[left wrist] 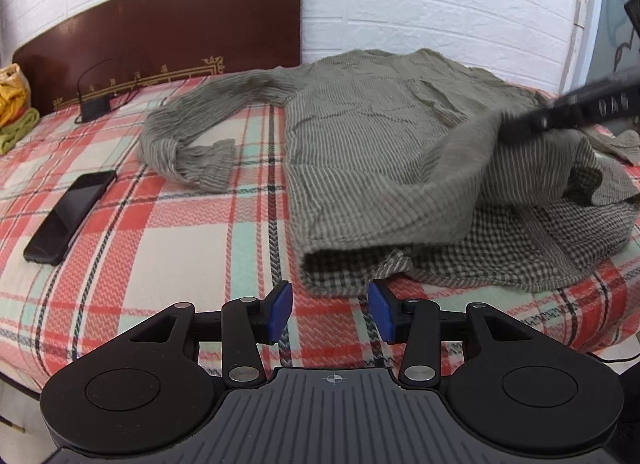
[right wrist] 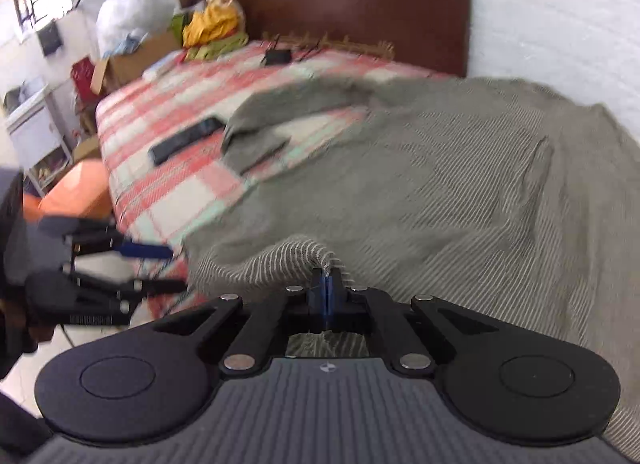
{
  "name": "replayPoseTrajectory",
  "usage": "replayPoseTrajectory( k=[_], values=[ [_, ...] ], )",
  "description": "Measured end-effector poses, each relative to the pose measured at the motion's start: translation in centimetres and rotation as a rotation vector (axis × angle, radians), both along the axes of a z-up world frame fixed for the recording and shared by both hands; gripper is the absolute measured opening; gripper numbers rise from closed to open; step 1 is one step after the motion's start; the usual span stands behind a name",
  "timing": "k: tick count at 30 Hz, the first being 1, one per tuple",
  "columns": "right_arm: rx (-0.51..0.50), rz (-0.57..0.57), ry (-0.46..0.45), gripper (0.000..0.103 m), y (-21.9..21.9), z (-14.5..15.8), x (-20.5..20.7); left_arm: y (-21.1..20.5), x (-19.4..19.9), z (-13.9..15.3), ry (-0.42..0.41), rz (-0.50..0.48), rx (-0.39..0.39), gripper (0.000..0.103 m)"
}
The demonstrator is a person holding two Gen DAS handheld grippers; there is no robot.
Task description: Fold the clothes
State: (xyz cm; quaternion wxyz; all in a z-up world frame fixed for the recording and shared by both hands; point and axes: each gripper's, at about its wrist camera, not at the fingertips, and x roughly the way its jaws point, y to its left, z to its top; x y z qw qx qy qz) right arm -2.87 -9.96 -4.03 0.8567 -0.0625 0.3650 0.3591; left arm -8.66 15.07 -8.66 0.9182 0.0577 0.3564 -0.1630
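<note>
- Shirt (left wrist: 372, 136), olive with fine stripes, lies spread across the plaid bedspread (left wrist: 160, 232) ahead of both our tools, one sleeve (left wrist: 192, 144) trailing off to the left toward the headboard (left wrist: 160, 32).
- Our right gripper (right wrist: 326, 288) is clenched on a fold of the shirt's edge, the striped cloth bunched up and rising from between its blue pads; in the left wrist view it shows blurred, lifting that side over the garment's body.
- Our left gripper (left wrist: 330, 310) stands released, nothing between its pads, with the shirt's near hem corner just ahead of the fingertips and not touched.
- We judge the step in hand to be carrying the right side across toward the middle; done well, the pinch stays firm, the cloth travels low and even, and the fold line runs straight down the body without dragging the layer beneath.
- Our left tool could pin the near hem so the shirt does not slide.
- Room to work: the bed's near edge sits right under our left gripper, so little margin lies behind the hem.
- A phone (left wrist: 70, 216) rests well to the left, apart from the sleeve, and a small black device (left wrist: 94, 106) sits near the headboard; both are clear of the fold's path.
</note>
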Motion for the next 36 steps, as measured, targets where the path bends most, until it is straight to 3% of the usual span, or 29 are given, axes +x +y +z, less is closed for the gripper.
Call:
replayPoseTrajectory(
  k=[7, 9, 12, 14, 17, 21, 23, 24, 31, 34, 35, 36],
  values=[
    [0.143, -0.054, -0.002, 0.001, -1.0, 2.1, 2.2, -0.2, 1.7, 0.5, -0.015, -0.017, -0.051, 0.061],
    [0.171, -0.067, 0.022, 0.001, -1.1, 2.2, 2.9, -0.1, 1.8, 0.9, -0.004, -0.038, -0.109, 0.061],
    [0.186, -0.071, 0.04, 0.002, -1.3, 2.2, 3.2, 0.3, 1.5, 1.6, -0.034, -0.055, -0.154, 0.068],
    [0.191, -0.073, 0.055, 0.002, -1.2, 2.0, 3.5, 0.3, 1.9, 1.5, -0.027, -0.044, -0.137, 0.068],
    [0.199, -0.076, 0.068, 0.004, -1.3, 1.9, 3.4, 1.6, 2.0, 2.0, 0.003, -0.043, -0.234, 0.068],
    [0.197, -0.069, 0.075, 0.004, -1.2, 1.9, 3.4, 1.2, 1.7, 2.7, -0.033, -0.044, -0.148, 0.068],
    [0.196, -0.068, 0.076, 0.004, -1.1, 1.8, 3.4, 1.2, 1.6, 3.2, -0.031, -0.08, -0.199, 0.068],
    [0.2, -0.066, 0.076, 0.004, -1.0, 1.8, 3.4, 1.0, 1.5, 3.3, -0.043, -0.081, -0.189, 0.069],
    [0.23, -0.083, 0.067, 0.004, -1.1, 2.2, 3.7, -2.5, 3.5, 0.9, -0.039, -0.081, 0.034, 0.069],
    [0.25, -0.099, 0.064, 0.004, -1.5, 2.4, 3.9, -2.3, 4.8, -0.2, -0.025, -0.018, 0.045, 0.067],
    [0.25, -0.101, 0.064, 0.004, -1.5, 2.3, 3.9, -1.9, 5.3, -0.4, -0.013, 0.011, 0.027, 0.048],
    [0.242, -0.107, 0.063, 0.004, -1.5, 2.0, 4.1, -1.6, 5.8, -0.6, 0.0, 0.039, 0.008, 0.016]
  ],
)
